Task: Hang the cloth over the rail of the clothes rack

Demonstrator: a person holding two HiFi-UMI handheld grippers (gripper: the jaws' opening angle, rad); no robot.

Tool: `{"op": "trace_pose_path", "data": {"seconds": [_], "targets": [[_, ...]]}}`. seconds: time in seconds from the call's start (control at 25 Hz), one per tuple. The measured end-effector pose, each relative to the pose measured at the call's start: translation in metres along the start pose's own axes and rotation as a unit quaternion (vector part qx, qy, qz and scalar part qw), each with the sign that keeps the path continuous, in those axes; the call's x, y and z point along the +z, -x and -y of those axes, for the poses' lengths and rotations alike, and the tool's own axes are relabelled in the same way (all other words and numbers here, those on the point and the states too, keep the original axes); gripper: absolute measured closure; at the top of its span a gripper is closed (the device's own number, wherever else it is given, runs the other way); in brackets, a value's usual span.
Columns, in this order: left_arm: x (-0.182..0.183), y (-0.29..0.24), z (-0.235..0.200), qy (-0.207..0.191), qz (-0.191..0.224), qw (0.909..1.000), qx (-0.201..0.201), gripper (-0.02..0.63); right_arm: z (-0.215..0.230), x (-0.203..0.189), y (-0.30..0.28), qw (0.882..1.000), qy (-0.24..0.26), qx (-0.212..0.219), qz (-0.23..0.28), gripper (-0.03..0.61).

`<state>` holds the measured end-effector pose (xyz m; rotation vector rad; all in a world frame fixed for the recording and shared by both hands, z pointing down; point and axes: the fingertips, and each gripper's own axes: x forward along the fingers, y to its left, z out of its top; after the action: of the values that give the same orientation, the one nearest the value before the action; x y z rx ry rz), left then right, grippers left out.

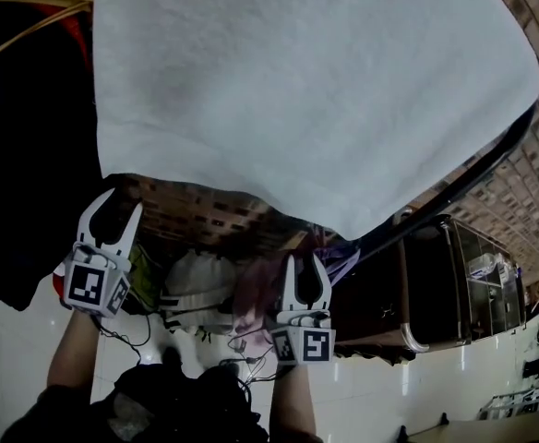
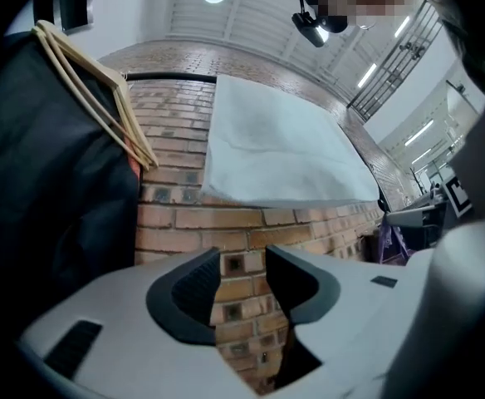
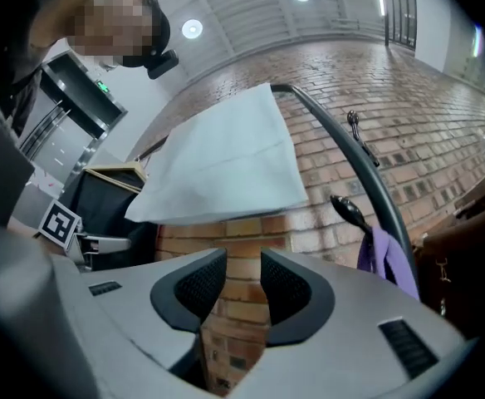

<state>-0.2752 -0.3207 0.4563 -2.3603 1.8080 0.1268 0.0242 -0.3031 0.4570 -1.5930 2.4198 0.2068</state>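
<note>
A white cloth (image 1: 306, 90) hangs draped over the dark rail (image 1: 477, 169) of the clothes rack and fills the top of the head view. The cloth (image 2: 280, 152) also shows in the left gripper view, and the cloth (image 3: 226, 165) lies over the rail (image 3: 350, 160) in the right gripper view. My left gripper (image 1: 114, 212) stands open just below the cloth's lower left corner, with nothing between its jaws. My right gripper (image 1: 306, 273) is open below the cloth's hanging edge, apart from it. In both gripper views only brick wall shows between the jaws.
A dark garment (image 1: 29, 146) on a wooden hanger (image 2: 101, 90) hangs on the rail to the left of the cloth. A purple cloth (image 3: 384, 260) hangs on the rack's right side. A brick wall (image 2: 193, 223) stands behind. A brown cabinet (image 1: 417, 293) and bags (image 1: 196, 289) sit on the floor.
</note>
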Motion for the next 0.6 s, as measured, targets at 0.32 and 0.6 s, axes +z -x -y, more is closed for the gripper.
{"op": "trace_pose_path", "data": {"seconds": [0.32,0.6], "targets": [[-0.029,0.013,0.047,0.028,-0.042,0.9978,-0.043,0.535,-0.028,-0.005,0.008,1.000,-0.014,0.006,-0.003,0.514],[-0.031,0.020,0.082,0.047,-0.049,0.9943,-0.081,0.595,-0.038,0.004,0.011,1.000,-0.007,0.011,0.007,0.557]]}}
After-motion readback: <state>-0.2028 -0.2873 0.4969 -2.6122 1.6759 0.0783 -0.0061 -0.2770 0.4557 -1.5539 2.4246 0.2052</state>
